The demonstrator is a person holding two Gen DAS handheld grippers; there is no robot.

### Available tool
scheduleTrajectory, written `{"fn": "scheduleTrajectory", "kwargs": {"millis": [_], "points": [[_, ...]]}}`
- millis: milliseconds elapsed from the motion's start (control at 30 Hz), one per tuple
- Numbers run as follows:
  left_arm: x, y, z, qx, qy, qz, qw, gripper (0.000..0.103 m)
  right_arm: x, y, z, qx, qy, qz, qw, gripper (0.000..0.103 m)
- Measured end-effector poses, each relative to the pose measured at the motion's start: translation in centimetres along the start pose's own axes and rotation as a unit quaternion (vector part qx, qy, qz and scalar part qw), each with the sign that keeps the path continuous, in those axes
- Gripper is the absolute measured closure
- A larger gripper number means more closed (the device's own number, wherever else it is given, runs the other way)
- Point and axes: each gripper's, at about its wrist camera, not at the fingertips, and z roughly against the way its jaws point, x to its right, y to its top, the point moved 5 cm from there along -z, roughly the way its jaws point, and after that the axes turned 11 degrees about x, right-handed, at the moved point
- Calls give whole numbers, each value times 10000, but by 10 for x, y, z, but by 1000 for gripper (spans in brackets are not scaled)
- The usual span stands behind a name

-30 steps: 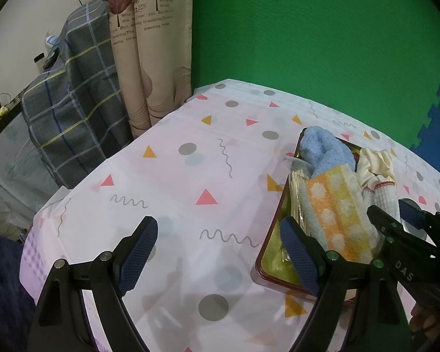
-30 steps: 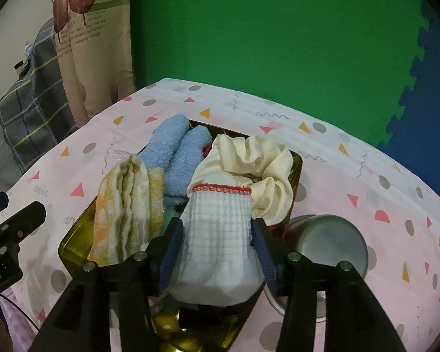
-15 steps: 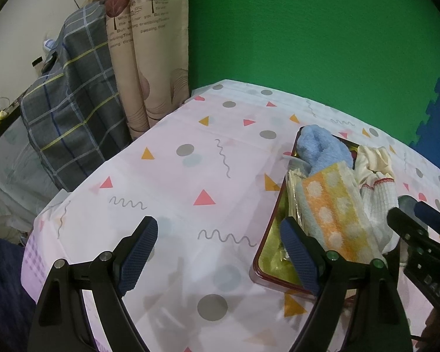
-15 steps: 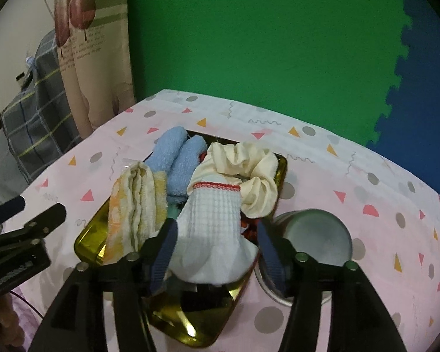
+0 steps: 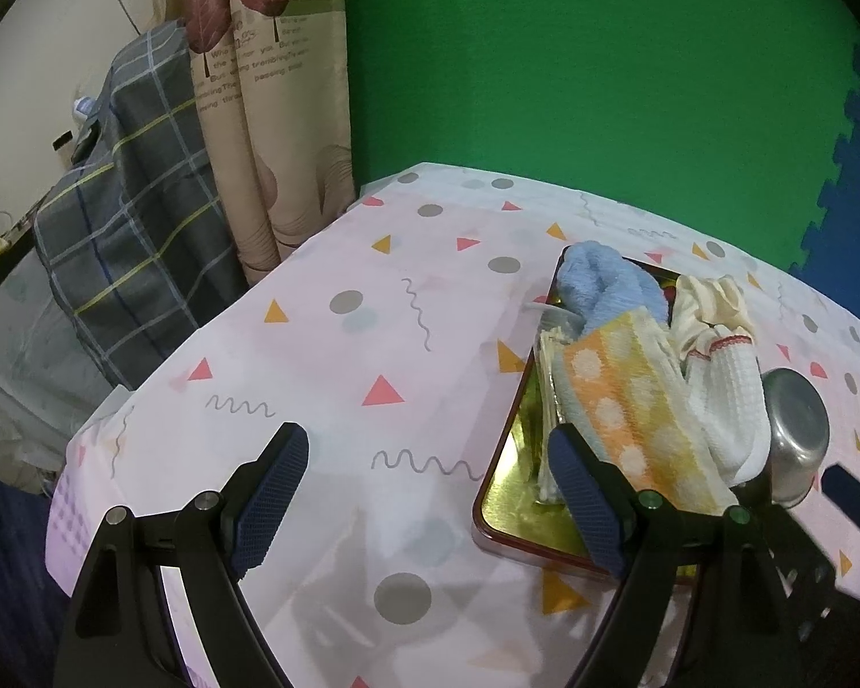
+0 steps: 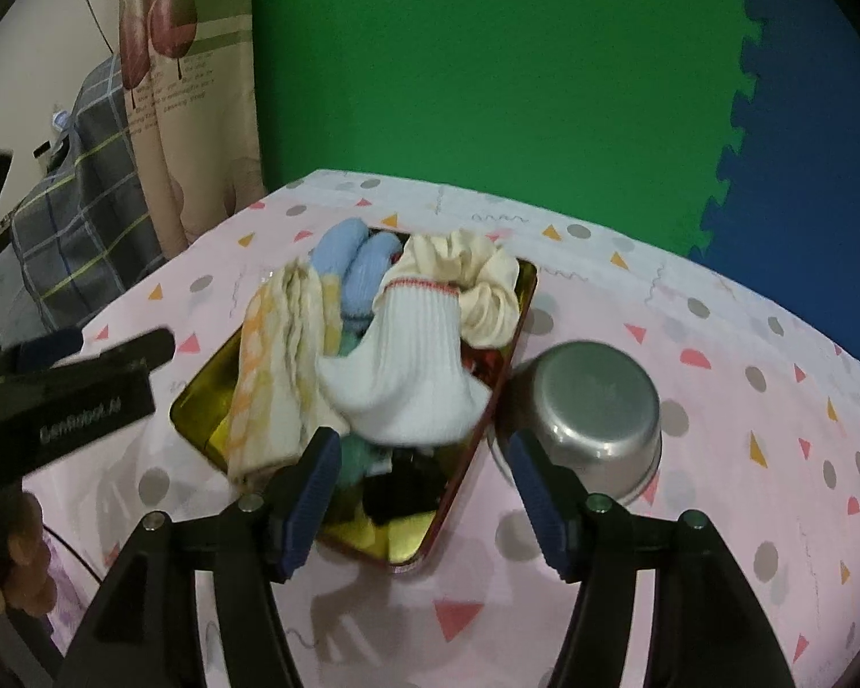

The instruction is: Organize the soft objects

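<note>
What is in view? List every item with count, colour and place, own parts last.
tray: 1, gold with red rim, on the table
blue cloth: 1, light blue, far end of tray
towel: 1, orange-yellow, left side of tray
sock: 1, white with red trim, on top of the pile
cream cloth: 1, cream, far right of tray
bowl: 1, steel, upside down, right of tray
tablecloth: 1, pink patterned
curtain: 1, beige, left
left claw: open, empty
right claw: opening, empty
hand: 1, lower left

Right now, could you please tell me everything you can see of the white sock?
The white sock is ribbed knit with a thin red line round its cuff. It lies loose on top of the pile in the gold tray, cuff against the cream cloth, toe end bulging toward the tray's near right edge. No gripper touches it.
</note>
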Motion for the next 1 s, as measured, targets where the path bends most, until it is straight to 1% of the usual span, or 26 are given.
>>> {"fn": "scheduleTrajectory", "kwargs": {"millis": [333, 1000], "points": [[5, 0, 3, 21, -37, -103, 9999, 20, -4, -12, 4, -128, -35, -1, 9999, 39], [10, 1, 7, 37, -119, -177, 9998, 19, -4, -16, 4, -170, 18, -30, 9998, 39]]}}
